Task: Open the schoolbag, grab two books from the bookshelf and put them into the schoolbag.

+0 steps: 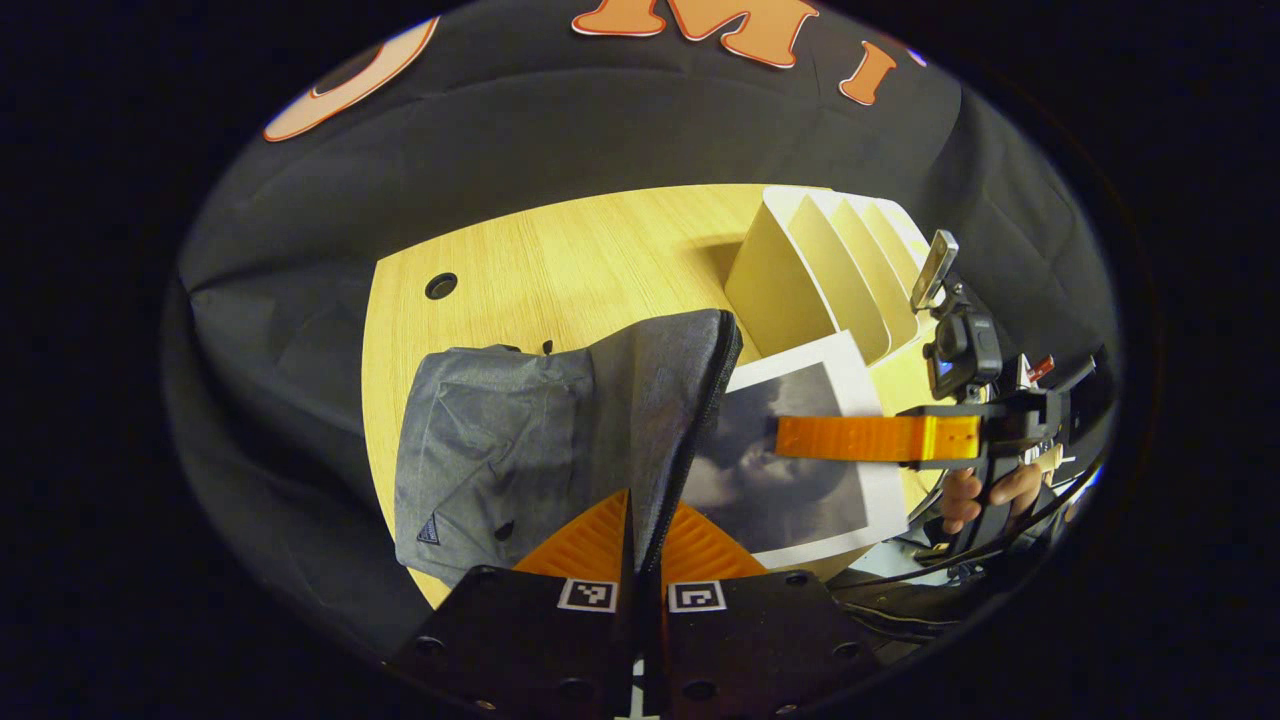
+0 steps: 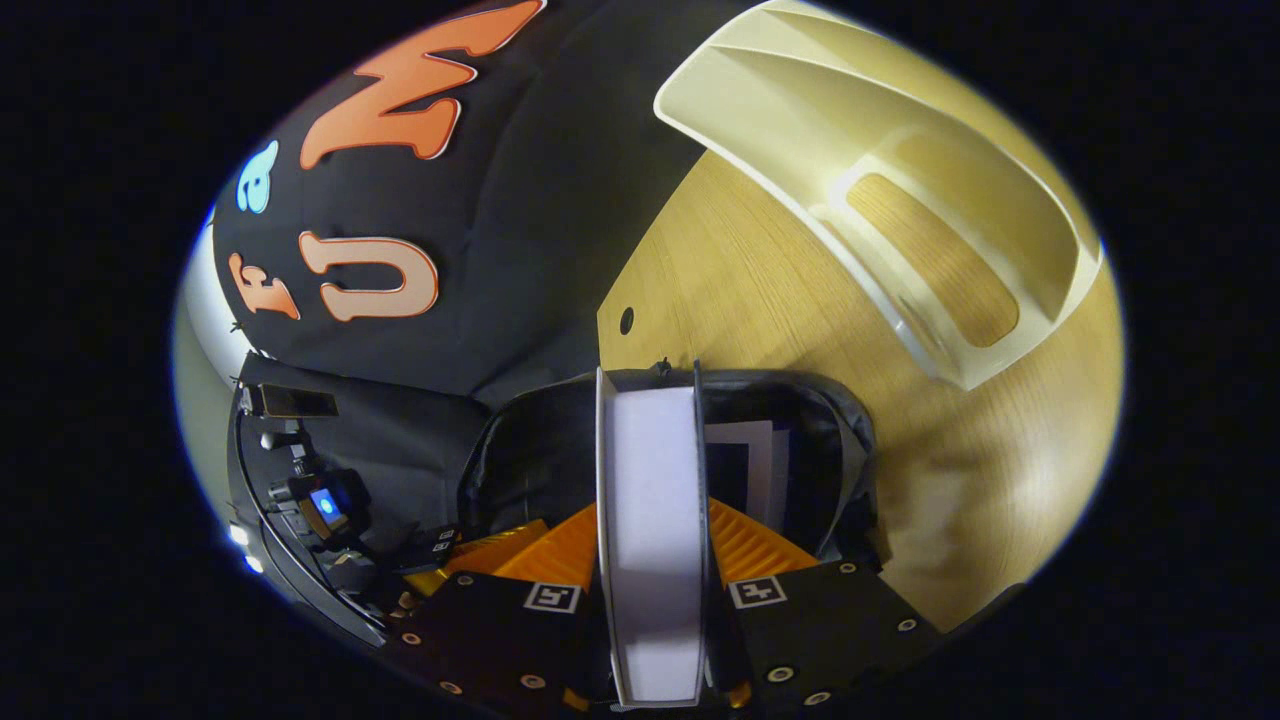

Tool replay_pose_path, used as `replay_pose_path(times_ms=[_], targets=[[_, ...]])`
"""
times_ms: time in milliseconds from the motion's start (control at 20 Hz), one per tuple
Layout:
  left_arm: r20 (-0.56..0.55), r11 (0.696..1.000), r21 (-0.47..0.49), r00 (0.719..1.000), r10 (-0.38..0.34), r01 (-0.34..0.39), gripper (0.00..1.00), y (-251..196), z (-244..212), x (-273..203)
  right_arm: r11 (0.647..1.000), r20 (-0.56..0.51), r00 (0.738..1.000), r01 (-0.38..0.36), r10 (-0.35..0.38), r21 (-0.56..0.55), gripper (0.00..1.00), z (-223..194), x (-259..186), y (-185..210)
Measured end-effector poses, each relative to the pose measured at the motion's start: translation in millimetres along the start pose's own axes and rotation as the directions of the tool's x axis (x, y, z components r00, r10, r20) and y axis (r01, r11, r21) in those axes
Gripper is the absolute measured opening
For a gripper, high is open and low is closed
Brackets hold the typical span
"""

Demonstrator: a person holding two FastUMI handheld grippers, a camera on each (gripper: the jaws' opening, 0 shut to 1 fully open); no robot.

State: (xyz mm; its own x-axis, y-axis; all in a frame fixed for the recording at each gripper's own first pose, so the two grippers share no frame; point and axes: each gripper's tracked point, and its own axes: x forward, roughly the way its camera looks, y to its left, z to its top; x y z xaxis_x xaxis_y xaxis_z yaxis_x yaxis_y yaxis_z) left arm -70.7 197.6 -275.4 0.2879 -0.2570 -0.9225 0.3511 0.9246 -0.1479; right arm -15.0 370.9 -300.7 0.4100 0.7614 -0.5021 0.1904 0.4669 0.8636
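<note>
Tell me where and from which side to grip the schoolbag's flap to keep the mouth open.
Grip the zippered edge of the grey schoolbag flap, coming from the open side, fingers either side of the thin fabric. The left gripper is pinching there, and the flap stands raised while the right gripper brings the book to the mouth.

In the left gripper view the schoolbag [image 1: 520, 440] lies on the bench [image 1: 560, 260] at centre-left, its zipper edge pinched in the left gripper [image 1: 640, 520] at the bottom. A book [image 1: 800, 460] stands just right of the bag, held by the right gripper [image 1: 790, 438] reaching in from the right. The bookshelf [image 1: 830, 270] sits behind it, upper right. In the right gripper view the book [image 2: 652, 520] sits between the fingers, over the open schoolbag [image 2: 800, 420]; the bookshelf [image 2: 900, 190] is upper right.
</note>
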Motion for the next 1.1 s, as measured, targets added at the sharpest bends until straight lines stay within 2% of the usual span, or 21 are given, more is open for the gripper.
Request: replay_pose_path(times_ms=[150, 400, 850, 950, 1100], targets=[[0.012, 1.0, -0.001, 1.0, 0.001, -0.001, 0.05, -7.8, 2.3, 0.0, 0.998, 0.046, 0.999, -0.03, 0.027, 0.052, 0.39, -1.1, 20.4, 0.6], [0.019, 1.0, 0.022, 1.0, 0.006, -0.006, 0.05, -16.8, 1.6, -4.8, 0.998, 0.115, 0.993, -0.041, 0.034, 0.057, 0.39, 5.0, 46.8, -3.0], [0.039, 0.998, 0.063, 0.999, -0.002, 0.0, 0.05, -34.6, 3.1, -6.6, 0.996, 0.128, 0.99, -0.064, 0.056, 0.064, 0.39, -14.0, 93.1, 5.1], [0.045, 0.998, 0.058, 0.999, -0.007, 0.004, 0.04, -35.8, 3.7, -7.6, 0.996, 0.142, 0.989, -0.055, 0.045, 0.066, 0.39, -10.0, 97.5, 5.5], [0.053, 0.999, 0.039, 0.998, -0.025, 0.023, 0.05, -35.8, 0.9, -8.6, 0.999, 0.083, 0.996, 0.006, -0.01, 0.049, 0.42, -19.6, 93.4, 3.5]])
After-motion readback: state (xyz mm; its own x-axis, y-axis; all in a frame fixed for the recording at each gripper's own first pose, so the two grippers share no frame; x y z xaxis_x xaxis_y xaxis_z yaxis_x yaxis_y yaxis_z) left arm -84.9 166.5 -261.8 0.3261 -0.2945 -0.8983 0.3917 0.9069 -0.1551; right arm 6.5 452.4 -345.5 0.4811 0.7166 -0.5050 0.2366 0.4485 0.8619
